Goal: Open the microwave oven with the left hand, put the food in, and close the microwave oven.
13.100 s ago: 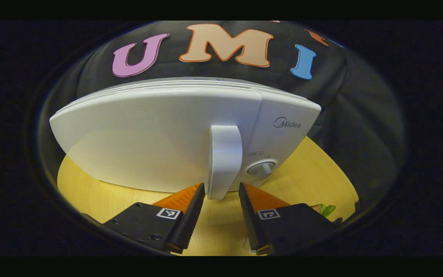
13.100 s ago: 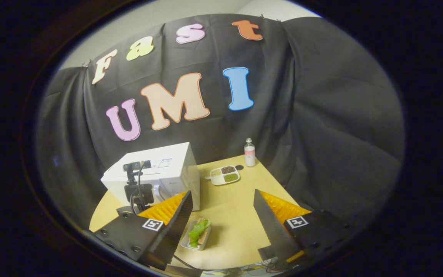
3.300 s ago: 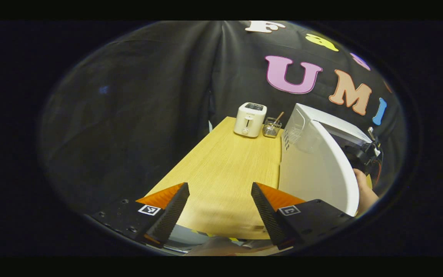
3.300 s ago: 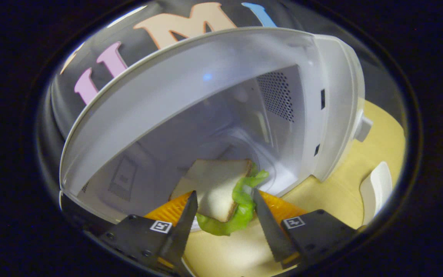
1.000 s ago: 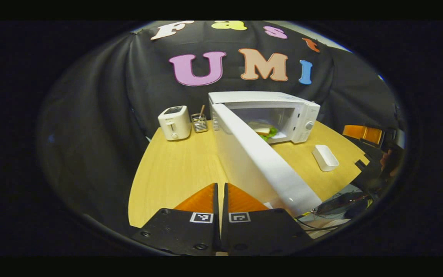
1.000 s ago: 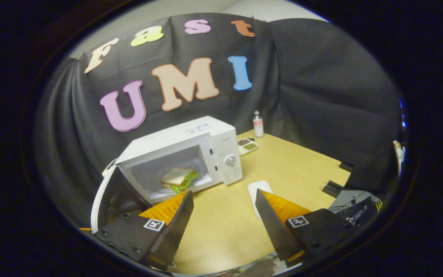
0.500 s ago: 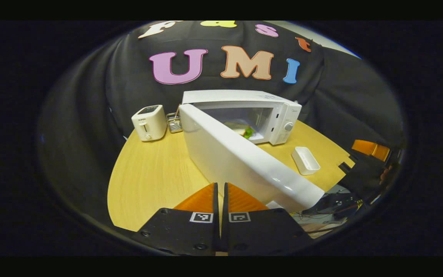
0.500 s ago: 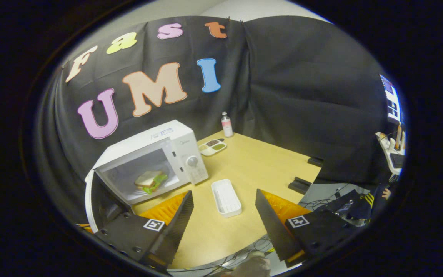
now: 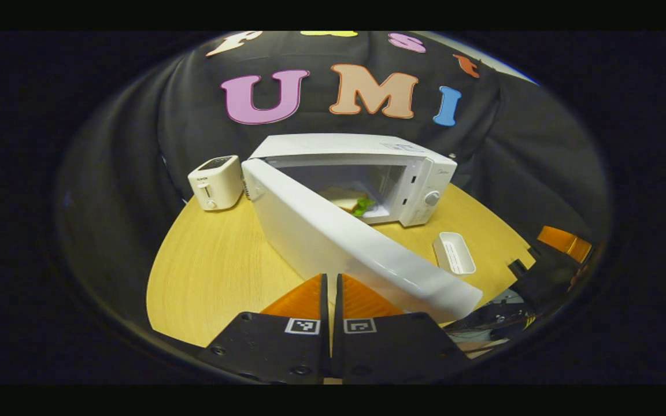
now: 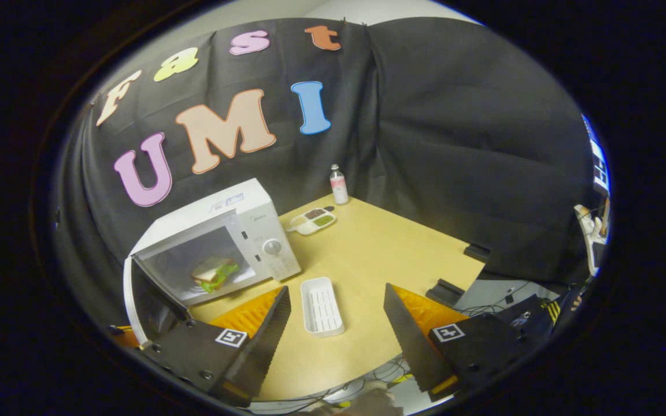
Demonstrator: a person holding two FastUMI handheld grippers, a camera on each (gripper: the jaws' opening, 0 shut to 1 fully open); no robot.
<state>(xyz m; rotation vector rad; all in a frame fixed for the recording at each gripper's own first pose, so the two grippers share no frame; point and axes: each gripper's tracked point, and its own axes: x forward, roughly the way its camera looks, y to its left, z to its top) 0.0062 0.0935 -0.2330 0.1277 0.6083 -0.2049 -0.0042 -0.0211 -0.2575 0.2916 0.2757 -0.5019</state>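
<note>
Across the wooden table point(image 9: 217, 271) in your left gripper view, the microwave point(image 9: 367, 156) stands before the black cloth wall, its door point(image 9: 344, 242) swung wide toward you, with a toaster point(image 9: 215, 181) to its left and a white tray point(image 9: 454, 253) to its right. The sandwich point(image 9: 353, 201) lies inside the oven. Your left gripper point(image 9: 329, 289) hovers low near the door's outer face, fingers pressed together on nothing.

Over in your right gripper view, the table point(image 10: 391, 242) carries the microwave point(image 10: 217, 242), sandwich point(image 10: 213, 271) inside, door point(image 10: 136, 306) open, plus a bottle point(image 10: 339, 185), a divided dish point(image 10: 311, 221) and the tray point(image 10: 321, 298). Your right gripper point(image 10: 336, 323) hangs above the tray, fingers spread wide, holding nothing.
</note>
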